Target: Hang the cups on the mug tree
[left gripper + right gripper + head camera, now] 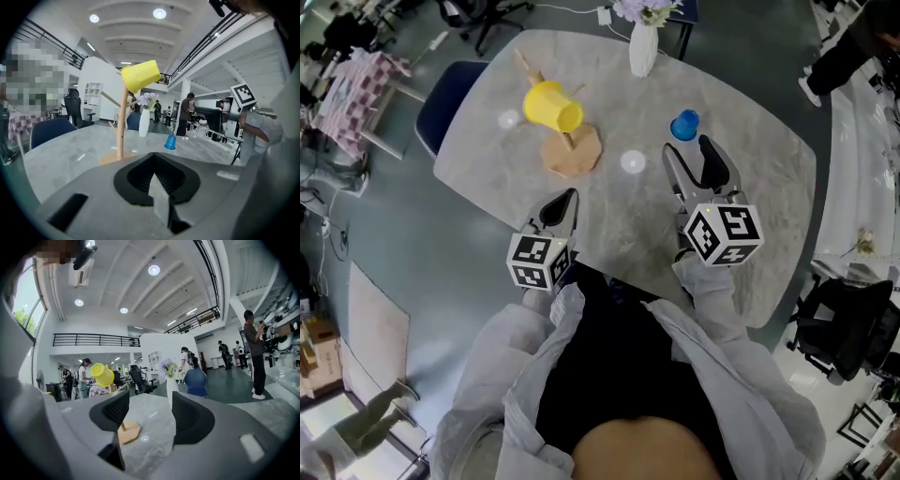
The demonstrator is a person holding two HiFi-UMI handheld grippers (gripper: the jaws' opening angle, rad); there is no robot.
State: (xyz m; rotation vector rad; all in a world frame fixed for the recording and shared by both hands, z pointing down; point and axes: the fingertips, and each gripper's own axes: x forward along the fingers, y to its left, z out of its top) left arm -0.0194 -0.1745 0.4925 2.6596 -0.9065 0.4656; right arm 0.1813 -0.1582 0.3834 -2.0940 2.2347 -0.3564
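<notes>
Your right claw (688, 150), spread and empty, has the blue cup (684, 124) just ahead, standing on end; your left claw (570, 199), pressed together, is farther off.

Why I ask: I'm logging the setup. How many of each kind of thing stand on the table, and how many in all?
Mug tree: 1
Cups: 2, the yellow cup on the tree, the blue cup standing apart
Vase: 1
Total: 4
</notes>
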